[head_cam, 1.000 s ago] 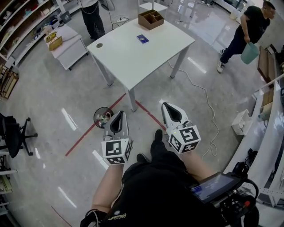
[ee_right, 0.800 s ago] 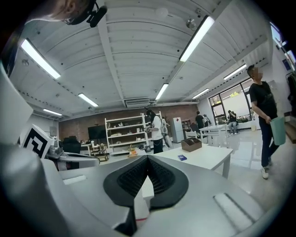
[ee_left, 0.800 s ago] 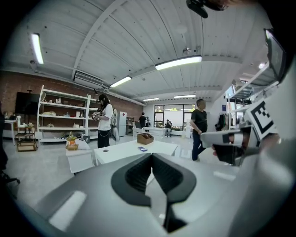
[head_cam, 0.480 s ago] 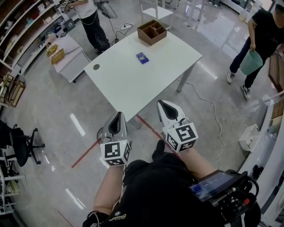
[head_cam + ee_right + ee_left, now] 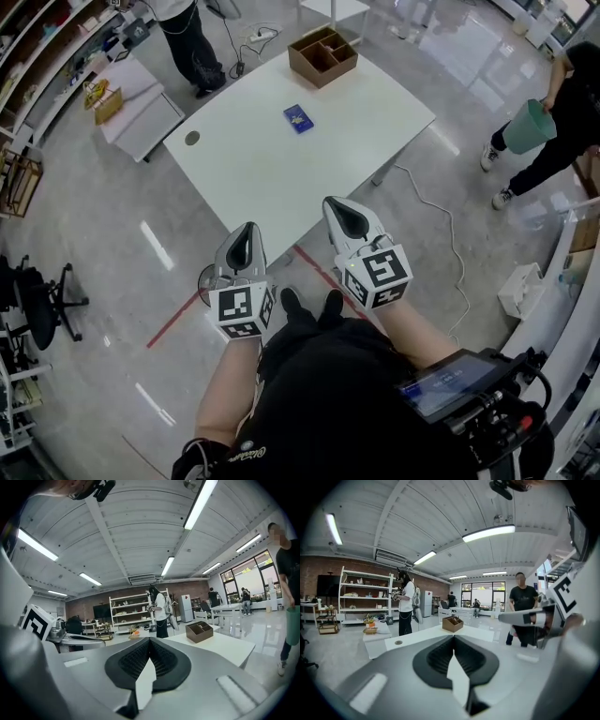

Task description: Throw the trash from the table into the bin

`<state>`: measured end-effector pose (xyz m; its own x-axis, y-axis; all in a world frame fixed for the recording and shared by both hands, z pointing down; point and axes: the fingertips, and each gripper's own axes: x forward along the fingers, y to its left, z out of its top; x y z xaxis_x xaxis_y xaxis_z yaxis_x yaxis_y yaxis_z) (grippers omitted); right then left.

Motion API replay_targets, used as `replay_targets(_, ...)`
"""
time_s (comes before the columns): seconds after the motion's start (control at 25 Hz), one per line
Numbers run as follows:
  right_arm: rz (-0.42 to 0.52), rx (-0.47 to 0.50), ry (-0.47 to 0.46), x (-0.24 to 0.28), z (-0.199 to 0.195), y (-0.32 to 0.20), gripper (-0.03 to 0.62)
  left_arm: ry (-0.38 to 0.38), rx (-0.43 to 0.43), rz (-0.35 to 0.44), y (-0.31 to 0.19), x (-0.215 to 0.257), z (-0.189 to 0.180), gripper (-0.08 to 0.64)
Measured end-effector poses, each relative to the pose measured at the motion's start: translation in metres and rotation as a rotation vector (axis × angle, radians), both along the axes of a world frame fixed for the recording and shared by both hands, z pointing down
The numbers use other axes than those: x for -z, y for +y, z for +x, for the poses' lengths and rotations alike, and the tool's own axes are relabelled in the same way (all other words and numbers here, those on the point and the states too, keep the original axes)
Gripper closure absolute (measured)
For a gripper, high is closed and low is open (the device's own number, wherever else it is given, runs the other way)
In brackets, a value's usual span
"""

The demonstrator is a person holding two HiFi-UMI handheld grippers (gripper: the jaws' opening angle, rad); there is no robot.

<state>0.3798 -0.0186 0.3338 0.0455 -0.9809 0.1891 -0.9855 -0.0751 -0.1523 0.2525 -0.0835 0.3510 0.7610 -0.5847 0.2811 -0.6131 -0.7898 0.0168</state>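
L gripper & R gripper shut, empty, side by side at white rectangular table w/ small blue packet, print unreadable.

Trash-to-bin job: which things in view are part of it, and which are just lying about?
Job:
- blue packet on the table
- bin on the floor, mostly hidden behind the left gripper
- right gripper; both grippers shut and empty

Lying about:
- wooden box at the table's far end
- office chair
- green bucket carried by a bystander
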Motion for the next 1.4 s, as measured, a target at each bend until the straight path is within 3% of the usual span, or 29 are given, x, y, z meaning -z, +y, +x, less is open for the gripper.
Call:
replay_targets(0.32,-0.036,-0.001,-0.006,-0.01,0.003,-0.047,0.594,0.0,-0.038,-0.017,-0.043,-0.005,0.024,0.552)
replay_targets(0.52,-0.137,0.034,-0.02,-0.057,0.007,-0.08,0.592,-0.034,-0.069,-0.067,-0.064,-0.032,0.035,0.551)
replay_targets(0.56,-0.165,0.049,-0.028,-0.072,0.01,-0.089,0.556,-0.042,-0.074,-0.081,-0.068,-0.04,0.036,0.551)
replay_targets(0.6,-0.196,0.061,-0.034,-0.088,0.016,-0.099,0.464,-0.048,-0.078,-0.094,-0.073,-0.047,0.038,0.552)
replay_targets(0.64,-0.229,0.065,-0.031,-0.104,0.024,-0.11,0.412,-0.052,-0.081,-0.106,-0.078,-0.053,0.04,0.551)
replay_targets(0.8,-0.38,0.064,0.021,-0.164,0.075,-0.17,0.298,-0.073,-0.084,-0.142,-0.099,-0.073,0.05,0.551)
replay_targets(0.88,-0.468,0.083,0.033,-0.19,0.102,-0.205,0.21,-0.077,-0.081,-0.156,-0.11,-0.078,0.054,0.552)
replay_targets(1.16,-0.704,0.088,0.143,-0.249,0.17,-0.282,0.184,-0.097,-0.067,-0.166,-0.142,-0.085,0.063,0.552)
replay_targets(1.4,-0.803,0.067,0.089,-0.283,0.178,-0.286,0.181,-0.086,-0.022,-0.22,-0.155,-0.092,0.049,0.551)
